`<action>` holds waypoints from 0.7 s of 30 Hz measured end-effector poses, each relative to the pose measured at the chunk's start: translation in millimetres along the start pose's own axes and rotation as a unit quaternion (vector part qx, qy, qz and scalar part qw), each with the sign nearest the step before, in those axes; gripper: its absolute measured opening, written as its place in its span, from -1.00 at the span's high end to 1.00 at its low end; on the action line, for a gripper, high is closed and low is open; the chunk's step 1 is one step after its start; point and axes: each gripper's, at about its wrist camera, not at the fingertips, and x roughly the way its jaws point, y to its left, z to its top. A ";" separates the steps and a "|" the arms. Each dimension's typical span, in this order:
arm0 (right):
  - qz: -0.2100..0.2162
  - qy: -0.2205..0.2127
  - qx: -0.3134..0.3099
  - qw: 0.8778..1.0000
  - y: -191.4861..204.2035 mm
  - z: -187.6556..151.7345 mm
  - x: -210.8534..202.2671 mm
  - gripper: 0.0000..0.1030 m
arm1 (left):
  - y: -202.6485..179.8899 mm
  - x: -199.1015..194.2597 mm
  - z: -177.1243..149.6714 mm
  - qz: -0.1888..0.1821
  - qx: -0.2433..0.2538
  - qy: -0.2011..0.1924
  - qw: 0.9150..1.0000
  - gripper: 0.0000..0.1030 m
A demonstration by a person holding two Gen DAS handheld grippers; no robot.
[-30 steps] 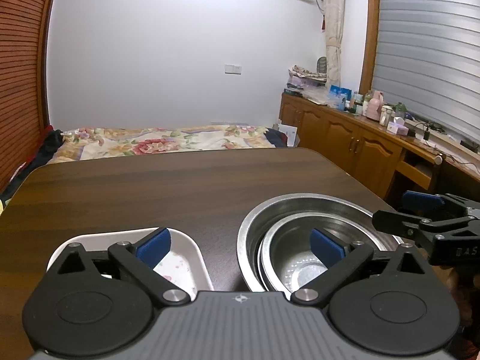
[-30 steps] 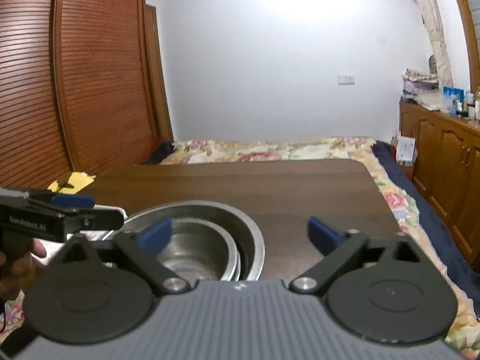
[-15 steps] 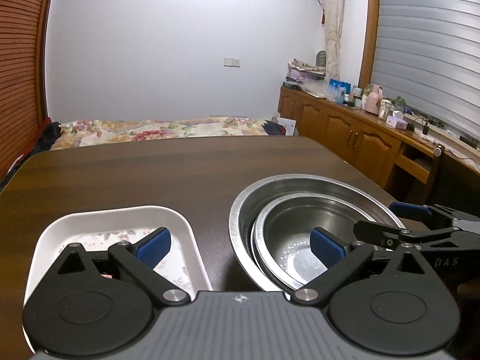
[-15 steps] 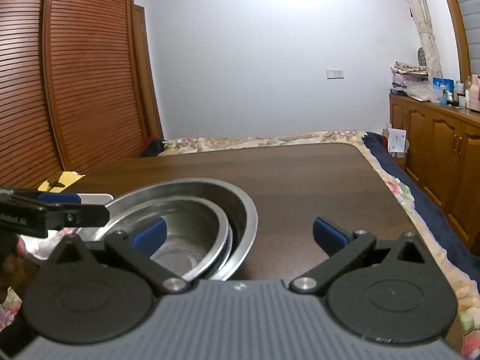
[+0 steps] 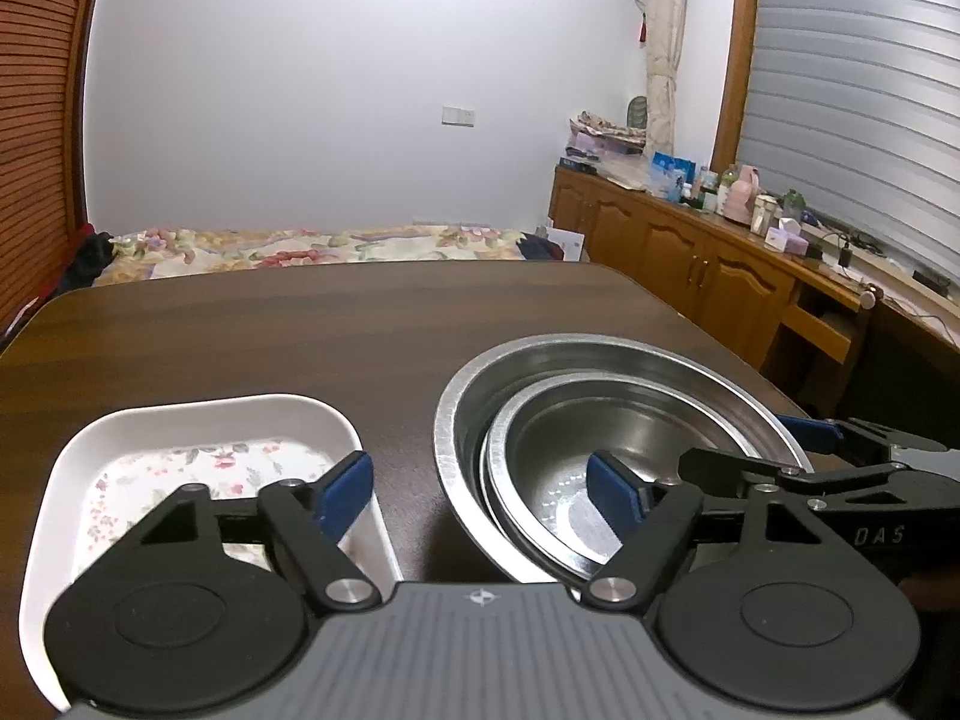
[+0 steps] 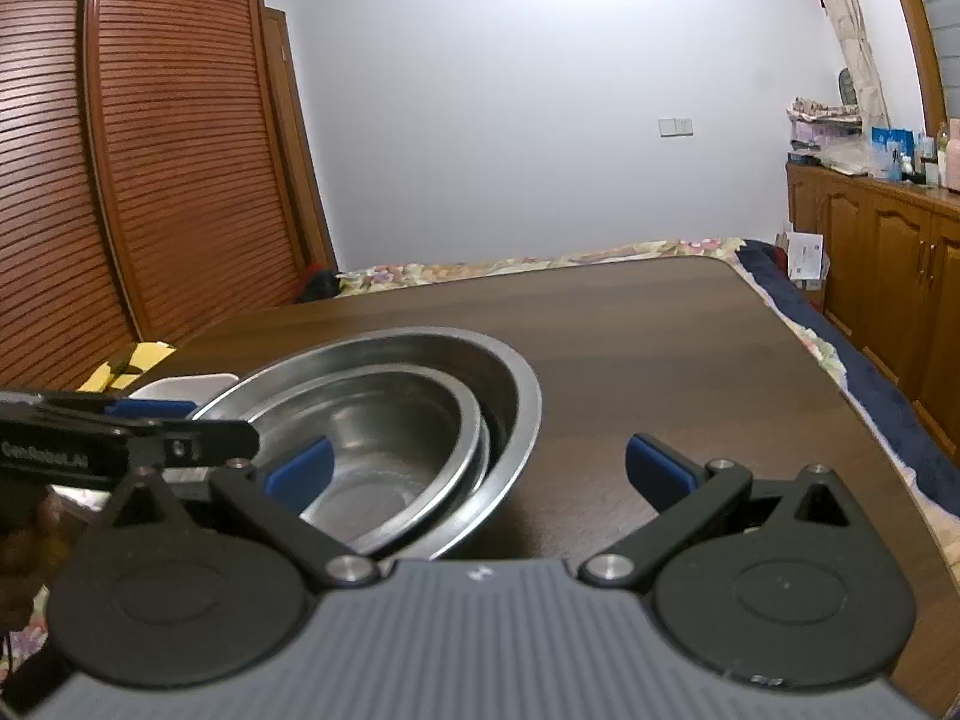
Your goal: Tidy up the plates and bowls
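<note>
A large steel bowl (image 5: 600, 354) stands on the dark wooden table (image 5: 270, 336) with smaller steel bowls (image 5: 606, 438) nested inside it, leaning to its near side. A white square plate (image 5: 198, 426) with a flower pattern lies to the left of it. My left gripper (image 5: 480, 489) is open and empty, above the gap between plate and bowls. My right gripper (image 6: 477, 468) is open and empty, over the right rim of the large bowl (image 6: 510, 372). The nested bowls (image 6: 384, 438) show there too. The white plate (image 6: 180, 387) is mostly hidden behind the left gripper's arm.
The table's far edge meets a bed with a flowered cover (image 5: 312, 243). Wooden cabinets (image 5: 690, 264) with bottles on top stand to the right. A louvred wooden wardrobe (image 6: 150, 180) is at the left. The table's right edge (image 6: 852, 396) is near the right gripper.
Both grippers have drawn back and risen a little, so plate and bowls show more fully. Both stay open. Plate and bowls have not moved.
</note>
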 end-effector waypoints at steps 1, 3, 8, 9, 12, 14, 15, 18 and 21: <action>0.001 0.000 0.001 1.000 -0.7 0.3 0.3 -1.00 | -0.2 -0.2 0.0 -0.001 0.000 0.000 1.000 -0.41; 0.003 0.000 0.000 1.000 0.7 0.3 0.3 -0.99 | -0.9 0.5 -0.3 0.007 0.005 0.000 1.000 -0.39; 0.012 0.006 0.004 1.000 1.6 0.4 2.8 -0.61 | 1.5 0.4 -0.4 0.012 0.005 0.000 1.000 -0.27; 0.013 0.008 0.006 1.000 2.0 0.2 3.5 -0.60 | 1.3 0.0 -0.3 0.012 0.005 0.000 1.000 -0.24; 0.016 0.011 0.008 1.000 3.9 -1.6 4.3 -0.43 | 1.3 -0.1 -0.5 0.014 0.008 0.000 1.000 -0.14; 0.016 0.012 0.008 1.000 5.0 -2.4 4.9 -0.37 | 2.2 -0.1 -1.0 0.010 0.006 0.003 1.000 0.00; 0.017 0.013 0.008 1.000 5.6 -2.7 4.9 -0.37 | 1.8 0.0 -1.7 0.008 0.006 0.005 1.000 0.01; 0.018 0.014 0.007 1.000 6.2 -2.0 4.8 -0.35 | 0.1 0.5 -4.8 0.000 0.009 0.011 1.000 0.14; 0.017 0.015 0.005 1.000 6.1 -1.8 5.1 -0.30 | -0.5 1.8 -5.9 -0.008 0.006 0.016 1.000 0.19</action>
